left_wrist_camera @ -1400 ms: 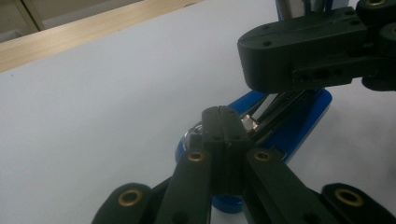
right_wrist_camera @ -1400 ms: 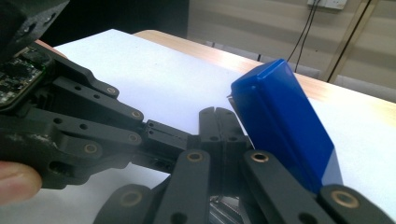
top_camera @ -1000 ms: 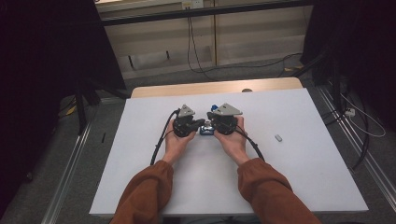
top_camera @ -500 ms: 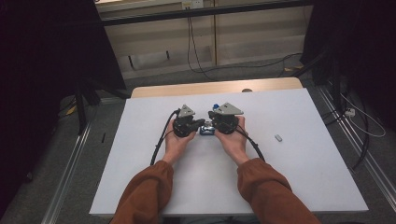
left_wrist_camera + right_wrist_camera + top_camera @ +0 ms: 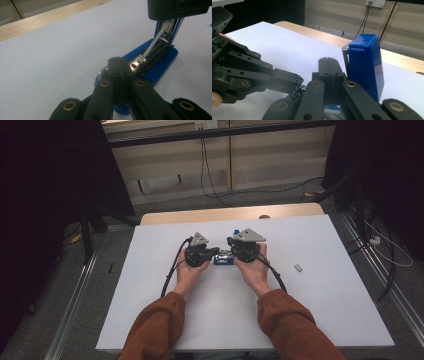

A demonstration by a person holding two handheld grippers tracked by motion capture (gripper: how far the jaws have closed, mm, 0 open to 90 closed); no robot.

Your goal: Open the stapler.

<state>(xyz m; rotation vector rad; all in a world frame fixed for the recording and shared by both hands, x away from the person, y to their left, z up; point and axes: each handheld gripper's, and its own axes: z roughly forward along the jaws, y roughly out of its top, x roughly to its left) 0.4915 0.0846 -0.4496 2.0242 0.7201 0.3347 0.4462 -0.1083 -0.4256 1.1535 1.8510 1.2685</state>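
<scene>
A blue stapler (image 5: 223,259) lies open at the middle of the white table, between my two grippers. My left gripper (image 5: 215,253) is shut, and its tips (image 5: 117,60) rest against the near end of the stapler's metal magazine (image 5: 150,58) above the blue base (image 5: 162,66). My right gripper (image 5: 231,254) is shut too, with nothing between its jaws. Its tips (image 5: 328,60) stand just left of the stapler's raised blue lid (image 5: 364,62). In the right gripper view my left gripper (image 5: 294,78) reaches in from the left, low by the stapler.
The white table top (image 5: 320,310) has a wooden strip (image 5: 200,215) along its far edge. A small grey piece (image 5: 298,267) lies on the table to the right of my hands. Cables (image 5: 172,270) trail from both grippers toward the near edge.
</scene>
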